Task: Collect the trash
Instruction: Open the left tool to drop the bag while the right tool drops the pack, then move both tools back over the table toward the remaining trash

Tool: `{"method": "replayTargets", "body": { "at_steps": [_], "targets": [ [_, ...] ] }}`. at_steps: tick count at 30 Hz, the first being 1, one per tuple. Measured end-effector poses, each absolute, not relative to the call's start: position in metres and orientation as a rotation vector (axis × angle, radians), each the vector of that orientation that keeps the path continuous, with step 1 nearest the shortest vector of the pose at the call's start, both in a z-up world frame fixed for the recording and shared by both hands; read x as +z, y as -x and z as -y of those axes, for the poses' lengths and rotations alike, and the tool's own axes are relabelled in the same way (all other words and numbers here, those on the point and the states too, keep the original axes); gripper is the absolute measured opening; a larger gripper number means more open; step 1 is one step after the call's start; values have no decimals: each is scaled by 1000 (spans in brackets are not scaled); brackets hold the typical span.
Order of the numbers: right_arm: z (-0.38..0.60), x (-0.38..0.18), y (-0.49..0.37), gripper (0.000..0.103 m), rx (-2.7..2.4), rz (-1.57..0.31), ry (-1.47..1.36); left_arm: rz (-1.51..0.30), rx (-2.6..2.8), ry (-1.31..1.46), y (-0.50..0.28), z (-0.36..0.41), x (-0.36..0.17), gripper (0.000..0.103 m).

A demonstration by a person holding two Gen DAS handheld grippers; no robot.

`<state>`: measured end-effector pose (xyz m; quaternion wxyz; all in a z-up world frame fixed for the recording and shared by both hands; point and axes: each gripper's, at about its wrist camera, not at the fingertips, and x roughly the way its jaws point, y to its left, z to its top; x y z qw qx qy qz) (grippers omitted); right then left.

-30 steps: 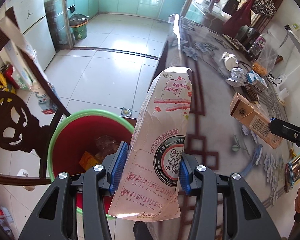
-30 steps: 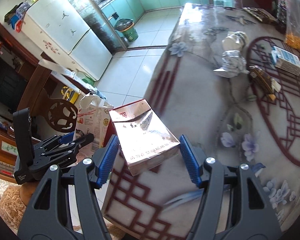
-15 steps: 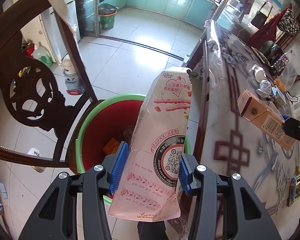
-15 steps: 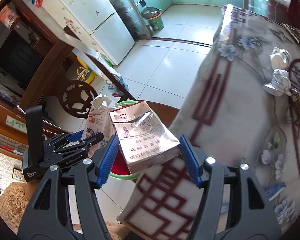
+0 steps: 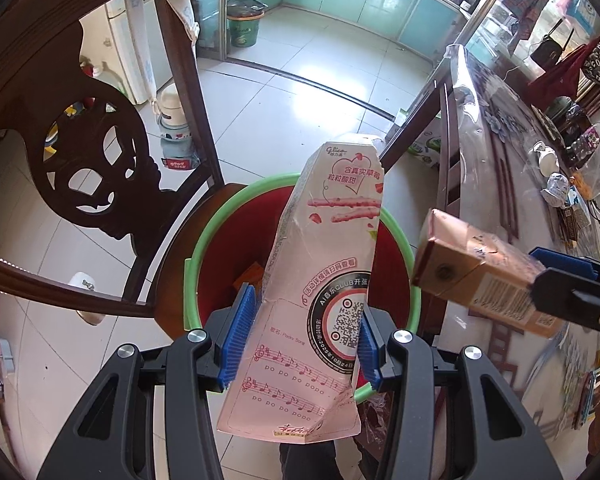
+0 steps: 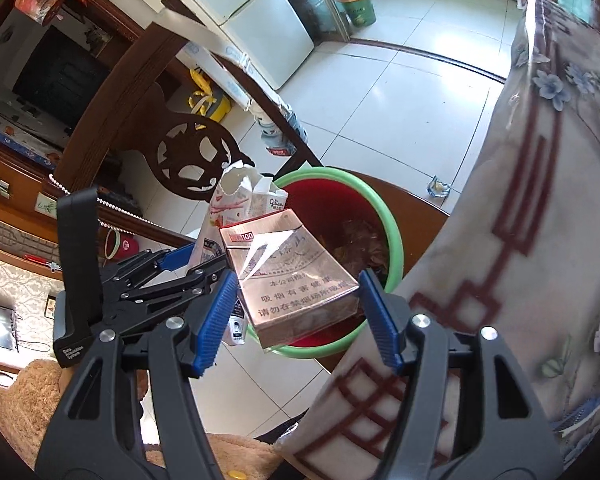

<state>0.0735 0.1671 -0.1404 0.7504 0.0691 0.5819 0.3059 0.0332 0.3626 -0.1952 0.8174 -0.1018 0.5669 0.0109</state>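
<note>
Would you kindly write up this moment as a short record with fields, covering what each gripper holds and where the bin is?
left gripper: shut on the pink snack box, held upright above the bin
right gripper: shut on the cigarette pack, near the bin's rim
bin: red inside, green rim, on a wooden chair beside the table
bin contents: some trash already inside
still on table: crumpled wrappers at the far end

Red bin (image 5: 388,264): its middle and near rim were hidden in the left wrist view by the pink snack box (image 5: 320,300).
Bin contents: too dark to be told — brownish scraps only.
Tabletop clutter (image 5: 556,184): too small to be identified.
</note>
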Motion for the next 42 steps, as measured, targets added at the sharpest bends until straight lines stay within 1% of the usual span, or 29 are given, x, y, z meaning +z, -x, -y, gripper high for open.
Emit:
{"method": "replayTargets", "body": {
  "at_steps": [2, 4, 6, 11, 14, 18, 26, 34, 42],
  "targets": [
    [-171, -142, -74, 62, 669, -1277, -142, -1214, 30, 214, -34, -364, -196, 45],
    [-171, -144, -75, 79, 651, -1286, -139, -1221, 57, 214, -36, -366, -197, 46],
    [-166, -142, -76, 79, 643, -1280, -168, -1207, 80, 225, -38, -367, -195, 61],
    [-135, -135, -77, 80, 587, -1248, -207, -1169, 96, 222, -45, -361, -184, 61],
    [-108, -133, -78, 80, 537, -1233, -237, -1155, 76, 227, -50, -350, -179, 71],
    [-65, -132, -76, 83, 453, -1208, -259, -1142, 17, 188, -59, -318, -171, 71],
    [47, -151, -67, 83, 254, -1212, -360, -1145, -82, 136, -70, -243, -163, 72],
    [158, -161, -63, 83, 88, -1190, -368, -1165, -145, 87, -80, -153, -161, 72],
    [218, -179, -79, 83, 84, -1212, -378, -1187, -177, 63, -84, -82, -161, 72]
  ]
}}
